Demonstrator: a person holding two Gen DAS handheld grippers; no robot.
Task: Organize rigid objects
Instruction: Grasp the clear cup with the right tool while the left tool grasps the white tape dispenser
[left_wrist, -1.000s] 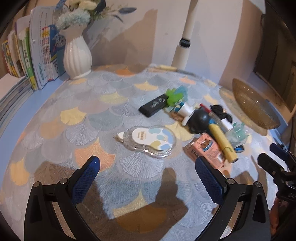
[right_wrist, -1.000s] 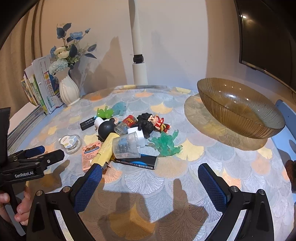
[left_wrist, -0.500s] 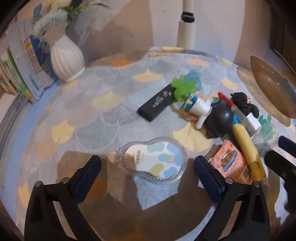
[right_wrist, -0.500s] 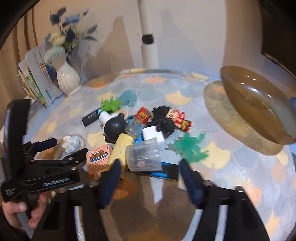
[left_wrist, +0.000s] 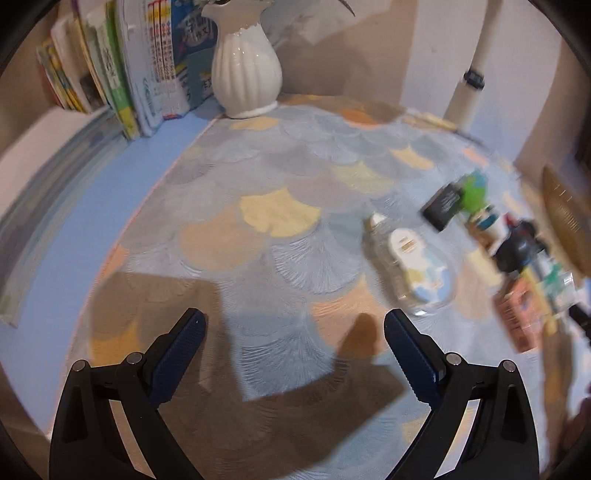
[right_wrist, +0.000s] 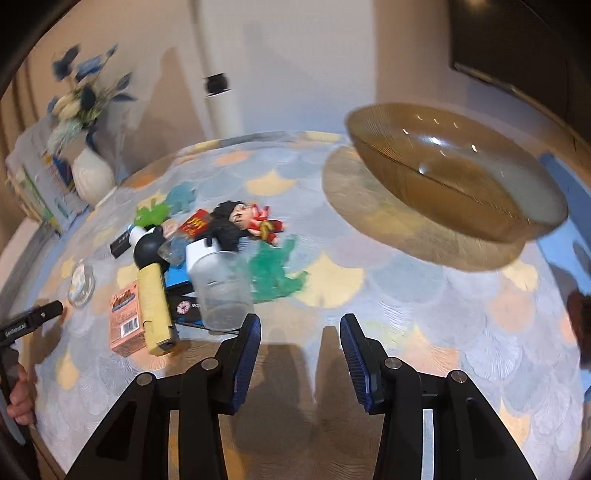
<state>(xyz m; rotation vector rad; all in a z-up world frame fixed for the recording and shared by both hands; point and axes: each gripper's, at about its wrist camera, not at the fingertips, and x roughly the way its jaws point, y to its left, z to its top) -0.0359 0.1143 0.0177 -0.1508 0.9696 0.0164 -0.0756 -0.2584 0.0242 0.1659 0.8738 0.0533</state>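
A pile of small objects lies on the scale-patterned tablecloth (right_wrist: 424, 295): a clear plastic cup (right_wrist: 221, 291), a yellow tube (right_wrist: 153, 299), a pink box (right_wrist: 125, 317), a green figure (right_wrist: 275, 271), a black-haired doll (right_wrist: 240, 221) and a black ball (right_wrist: 147, 249). An amber glass bowl (right_wrist: 458, 173) stands at the right. My right gripper (right_wrist: 300, 328) is open and empty, just right of the cup. My left gripper (left_wrist: 293, 326) is open and empty over bare cloth, left of a clear correction-tape case (left_wrist: 413, 266). The pile (left_wrist: 517, 251) is at the right edge of the left wrist view.
A white vase (left_wrist: 245, 70) with flowers and a row of books (left_wrist: 122, 70) stand at the back left. A white pole (right_wrist: 218, 85) rises behind the table. A black remote (left_wrist: 443, 206) lies near a green toy (left_wrist: 474, 190). The blue table edge (left_wrist: 92, 206) runs along the left.
My left gripper has swung left, so the tape case and pile slid to the right. My right gripper's jaws have narrowed and moved closer to the clear cup.
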